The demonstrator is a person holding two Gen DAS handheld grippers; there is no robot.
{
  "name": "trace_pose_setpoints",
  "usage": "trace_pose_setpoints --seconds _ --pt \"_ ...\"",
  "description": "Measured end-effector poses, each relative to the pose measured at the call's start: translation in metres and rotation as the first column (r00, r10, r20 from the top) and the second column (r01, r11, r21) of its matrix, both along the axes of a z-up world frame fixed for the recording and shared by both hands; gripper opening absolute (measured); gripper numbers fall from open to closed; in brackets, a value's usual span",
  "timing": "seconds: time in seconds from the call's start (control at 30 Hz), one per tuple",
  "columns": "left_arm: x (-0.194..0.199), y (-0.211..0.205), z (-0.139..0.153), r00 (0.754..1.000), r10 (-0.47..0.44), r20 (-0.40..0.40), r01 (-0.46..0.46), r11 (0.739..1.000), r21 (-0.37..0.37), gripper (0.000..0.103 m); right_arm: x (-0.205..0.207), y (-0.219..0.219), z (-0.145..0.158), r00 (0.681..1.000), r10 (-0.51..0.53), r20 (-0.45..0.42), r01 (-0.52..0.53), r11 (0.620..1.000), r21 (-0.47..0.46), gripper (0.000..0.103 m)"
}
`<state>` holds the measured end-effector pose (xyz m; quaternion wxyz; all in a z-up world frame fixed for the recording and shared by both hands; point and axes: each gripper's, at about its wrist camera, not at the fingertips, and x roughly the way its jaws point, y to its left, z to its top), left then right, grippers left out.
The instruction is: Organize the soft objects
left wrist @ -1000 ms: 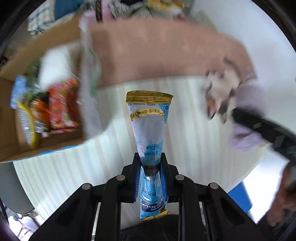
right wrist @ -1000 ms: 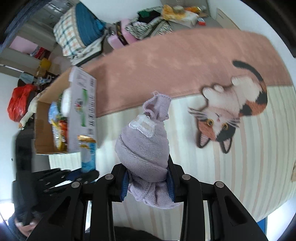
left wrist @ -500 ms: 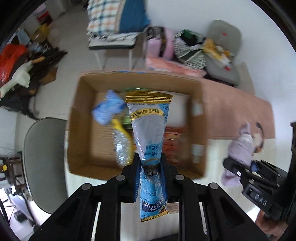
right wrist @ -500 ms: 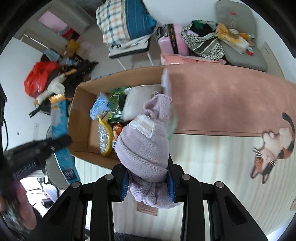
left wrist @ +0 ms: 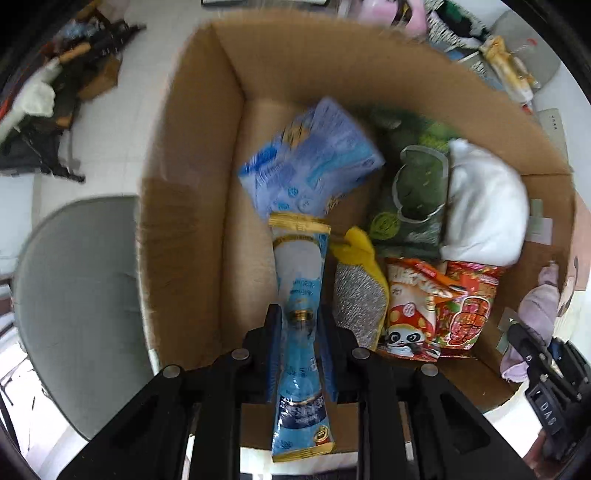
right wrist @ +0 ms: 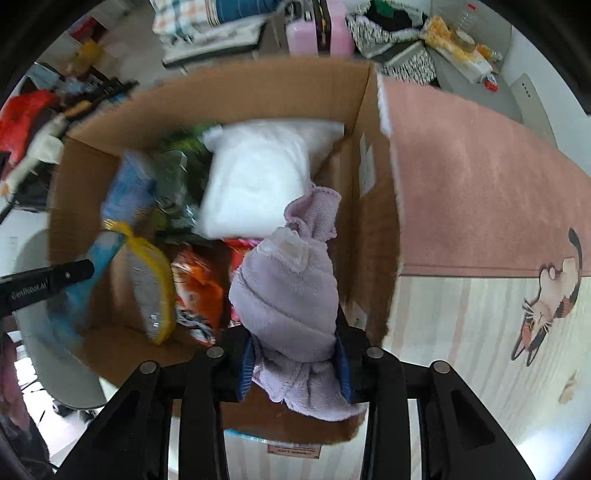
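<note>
My left gripper [left wrist: 300,321] is shut on a long blue and white packet with gold ends [left wrist: 300,280] and holds it over the left part of an open cardboard box [left wrist: 177,229]. My right gripper [right wrist: 295,354] is shut on a bunched lilac cloth [right wrist: 288,291] above the box's right side [right wrist: 373,229]. In the box lie a blue packet [left wrist: 310,162], a green bag [left wrist: 413,192], a white soft bundle [left wrist: 484,210], a yellow-edged silver scrubber [left wrist: 358,295] and red snack bags [left wrist: 436,306]. The right gripper and lilac cloth show at the left view's right edge [left wrist: 535,306].
A grey chair seat [left wrist: 74,295] stands left of the box. A pink rug [right wrist: 480,192] and striped mat with a cat picture [right wrist: 546,299] lie right of it. Clutter, bags and clothes [right wrist: 258,22] sit behind the box.
Both grippers have moved from over the mat to close above the open box, which now fills both views. Each still holds its item.
</note>
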<state>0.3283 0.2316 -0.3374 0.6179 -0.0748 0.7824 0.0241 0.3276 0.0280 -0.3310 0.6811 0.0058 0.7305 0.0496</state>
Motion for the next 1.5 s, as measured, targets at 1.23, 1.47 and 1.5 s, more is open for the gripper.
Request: trace_pose_setpoints --seconds 1.23,1.47,1.5 --pt "-0.082 -0.028 0.114 0.928 -0.058 0.368 0.038 0.997 0.061 0.099 -0.058 -0.004 0.089 0.983 -0.034 0.18 0.035 0.999 -0.002 0.103" --pt "-0.123 -0.039 0.188 0.866 -0.066 0.496 0.035 0.997 0.072 0.099 -0.106 -0.02 0.171 0.949 -0.034 0.313 0.029 0.999 0.019 0.103" --pt "-0.132 -0.04 0.202 0.852 -0.072 0.519 0.036 0.996 0.079 0.099 -0.111 -0.022 0.181 0.945 -0.034 0.325 0.029 0.999 0.02 0.103"
